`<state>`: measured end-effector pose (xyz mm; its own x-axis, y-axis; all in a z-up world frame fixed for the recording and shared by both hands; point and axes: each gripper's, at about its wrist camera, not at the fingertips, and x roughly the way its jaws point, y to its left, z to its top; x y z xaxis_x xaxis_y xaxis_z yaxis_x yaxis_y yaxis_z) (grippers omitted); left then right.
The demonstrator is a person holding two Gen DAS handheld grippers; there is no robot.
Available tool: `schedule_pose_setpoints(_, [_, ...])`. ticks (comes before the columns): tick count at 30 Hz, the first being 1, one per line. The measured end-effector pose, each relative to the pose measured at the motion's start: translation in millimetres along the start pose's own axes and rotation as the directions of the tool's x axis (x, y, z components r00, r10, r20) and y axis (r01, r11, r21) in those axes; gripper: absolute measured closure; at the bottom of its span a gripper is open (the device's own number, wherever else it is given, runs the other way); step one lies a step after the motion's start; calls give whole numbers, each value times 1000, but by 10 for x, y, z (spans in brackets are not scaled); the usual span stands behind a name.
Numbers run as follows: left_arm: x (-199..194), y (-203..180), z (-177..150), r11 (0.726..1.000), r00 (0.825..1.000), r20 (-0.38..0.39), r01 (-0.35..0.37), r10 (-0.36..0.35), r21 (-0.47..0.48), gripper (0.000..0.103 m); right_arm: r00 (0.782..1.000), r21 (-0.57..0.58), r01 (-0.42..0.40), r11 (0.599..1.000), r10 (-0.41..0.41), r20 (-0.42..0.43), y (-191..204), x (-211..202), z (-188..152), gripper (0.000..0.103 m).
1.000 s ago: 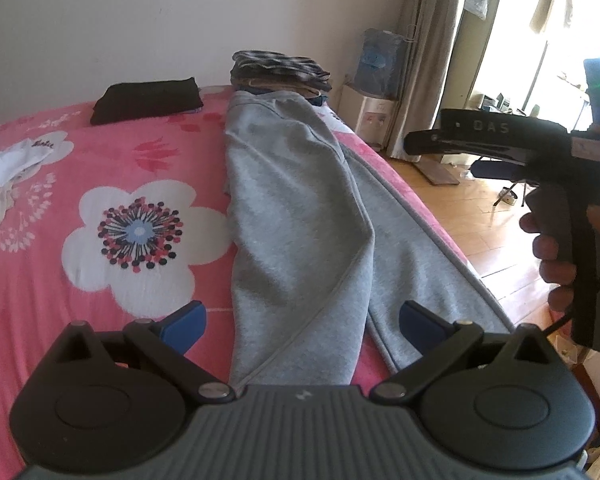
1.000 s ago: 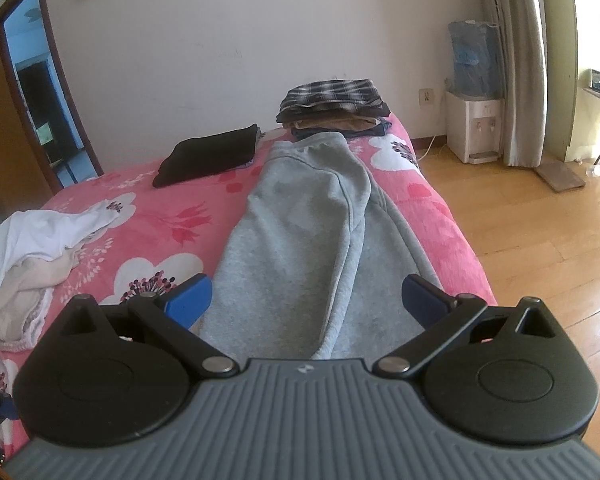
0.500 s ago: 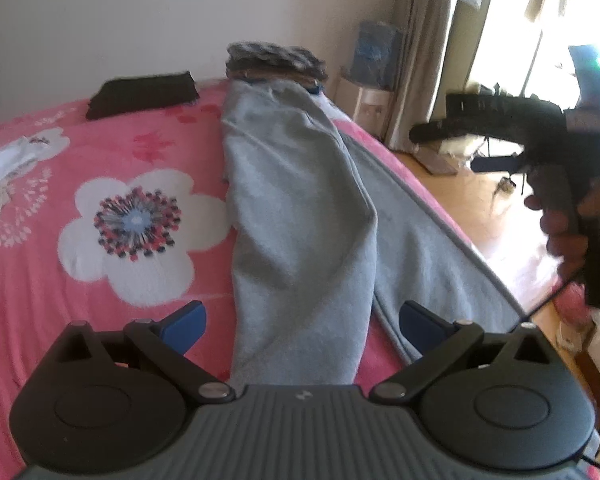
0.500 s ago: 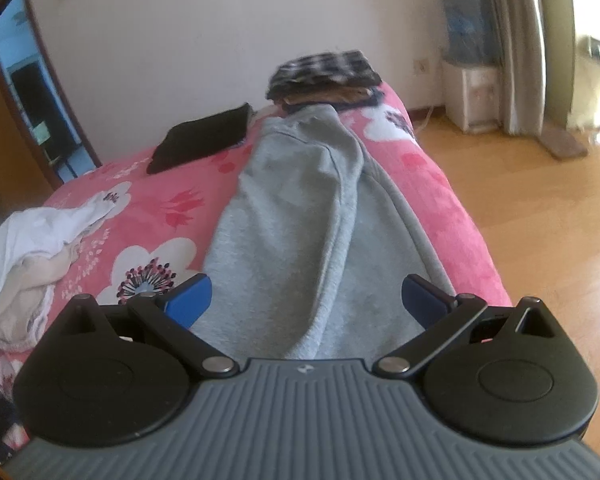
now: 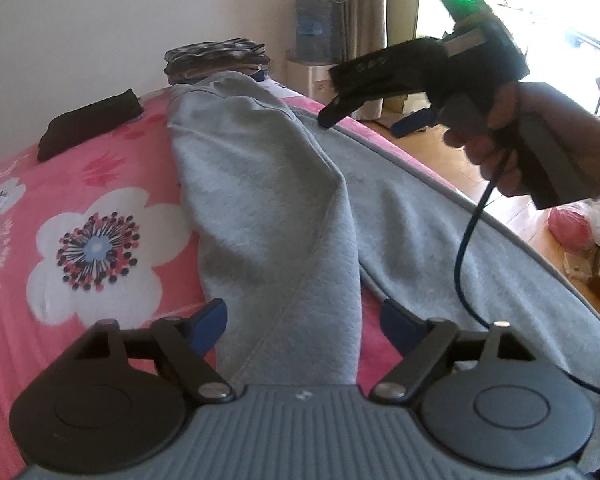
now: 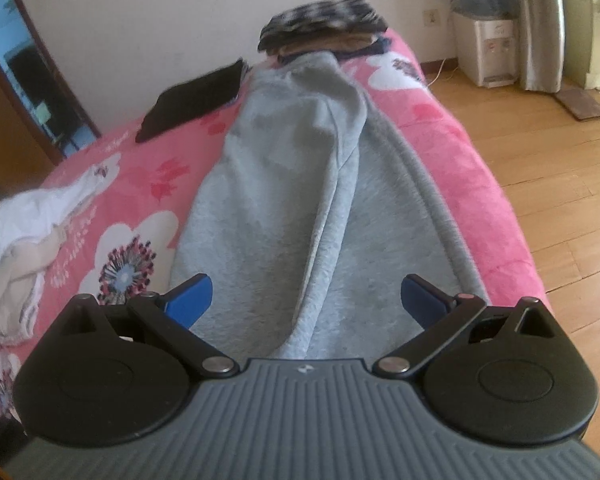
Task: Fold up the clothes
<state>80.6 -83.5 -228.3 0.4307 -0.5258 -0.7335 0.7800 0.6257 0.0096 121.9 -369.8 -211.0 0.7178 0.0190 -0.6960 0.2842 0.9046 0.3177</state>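
While the grey trousers [image 5: 268, 184] lie lengthwise down the middle of the pink flowered bed [image 5: 100, 184], their near end is hidden behind both gripper bodies. At the bottom of its frame, the left hand-held gripper [image 5: 302, 322] is closing, its blue pads either side of one trouser leg, not yet pressing. The right hand-held gripper [image 6: 306, 300] stands wide open over the cloth; the blurred folded pile [image 6: 324, 20] sits at upper centre.

Before me the bed [image 6: 480, 168] wears a pink flowered cover; on it lie my grey sweatpants [image 6: 284, 200], a black folded garment [image 6: 192, 100], a stack of folded clothes [image 6: 324, 20], crumpled white clothing [image 6: 20, 232].
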Motion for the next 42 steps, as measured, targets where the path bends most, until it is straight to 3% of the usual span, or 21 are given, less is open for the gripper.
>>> schedule_pose_setpoints(7, [310,100,-27,995,988,-114,96,-99,-32,37,998,-51,63,997,-64,-22,-28,537,285,8])
schedule_pose_setpoints(9, [366,96,-57,992,983,-134,121,-124,-36,49,997,-57,77,995,-78,-22,-66,673,376,9])
schedule_pose_setpoints(12, [443,45,-95,989,977,-153,143,-146,-29,65,994,-60,109,992,-111,-24,-130,892,482,16])
schedule_pose_setpoints(15, [507,-16,-125,988,974,-164,154,-155,-23,73,992,-11,113,994,-113,-55,-248,1107,537,28])
schedule_pose_setpoints(17, [525,-64,-140,989,976,-165,146,-144,-4,74,991,32,104,994,-101,-88,-326,1231,533,41])
schedule_pose_setpoints(19, [541,-113,-154,990,977,-165,137,-133,16,74,991,56,101,993,-96,-90,-360,1267,506,44])
schedule_pose_setpoints(22, [541,-134,-143,991,979,-162,133,-126,30,71,994,59,69,996,-64,-83,-363,1222,481,58])
schedule_pose_setpoints(28, [522,-92,-67,994,987,-133,99,-92,45,61,994,120,-8,993,21,-109,-406,1092,391,59])
schedule_pose_setpoints(35, [520,57,-42,998,991,-117,62,-59,19,43,984,119,-47,992,67,-167,-359,942,229,59])
schedule_pose_setpoints(42, [595,170,-77,992,976,-182,112,-122,-63,48,972,94,-66,993,85,-219,-280,837,45,59])
